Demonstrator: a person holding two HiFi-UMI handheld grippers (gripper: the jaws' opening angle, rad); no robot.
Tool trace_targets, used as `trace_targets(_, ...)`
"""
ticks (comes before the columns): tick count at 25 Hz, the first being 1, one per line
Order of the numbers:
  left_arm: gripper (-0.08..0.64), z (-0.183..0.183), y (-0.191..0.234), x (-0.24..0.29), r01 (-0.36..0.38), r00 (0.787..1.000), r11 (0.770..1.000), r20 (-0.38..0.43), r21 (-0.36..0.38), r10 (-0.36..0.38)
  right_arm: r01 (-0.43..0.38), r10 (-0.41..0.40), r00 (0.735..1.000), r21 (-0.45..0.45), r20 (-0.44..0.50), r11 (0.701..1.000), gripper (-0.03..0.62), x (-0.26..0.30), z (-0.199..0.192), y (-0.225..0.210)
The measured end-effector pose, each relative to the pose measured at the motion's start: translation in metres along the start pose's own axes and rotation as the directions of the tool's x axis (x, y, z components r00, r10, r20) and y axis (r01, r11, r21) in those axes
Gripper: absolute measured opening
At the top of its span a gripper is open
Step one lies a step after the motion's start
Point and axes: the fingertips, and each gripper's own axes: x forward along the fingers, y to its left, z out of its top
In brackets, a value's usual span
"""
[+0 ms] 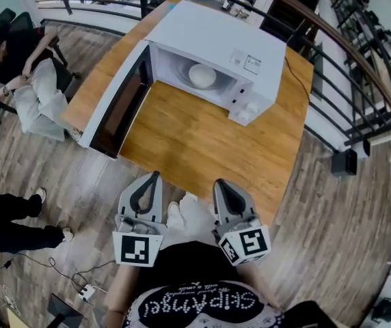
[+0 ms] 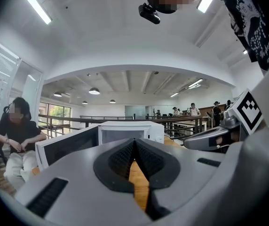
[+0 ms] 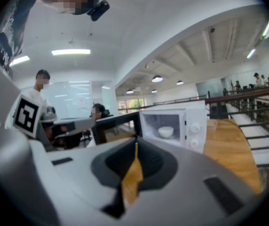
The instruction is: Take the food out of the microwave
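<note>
A white microwave (image 1: 216, 50) stands at the far end of a wooden table (image 1: 202, 142), its door (image 1: 117, 104) swung wide to the left. Inside sits a white bowl (image 1: 202, 75), also seen in the right gripper view as the bowl (image 3: 166, 132). My left gripper (image 1: 156, 175) and right gripper (image 1: 218, 182) hover side by side at the table's near edge, well short of the microwave. Both are shut with nothing between the jaws. In the left gripper view the microwave (image 2: 125, 132) lies straight ahead, and the bowl is not visible there.
A seated person (image 1: 28, 74) is left of the table, close to the open door. Another person's legs (image 1: 11, 217) show at the left edge. Black railings (image 1: 346, 67) curve behind and right of the table. Cables and a power strip (image 1: 86, 292) lie on the floor.
</note>
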Motion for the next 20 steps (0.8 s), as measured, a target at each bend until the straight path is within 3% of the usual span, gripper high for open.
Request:
trace_targets(6, 0.031, -0.005, 0.007, 0.028, 0.001, 1.000, 1.000, -0.018, 0.004, -0.001, -0.006, 0.006, 1.000, 0.017, -0.018, 1.000, 0.037, 0.022, -0.002, -0.016)
trace_targets(20, 0.031, 0.003, 0.019, 0.134, 0.013, 0.999, 1.000, -0.034, 0.002, -0.013, 0.029, -0.028, 0.999, 0.072, -0.025, 0.997, 0.035, 0.083, 0.018, -0.099)
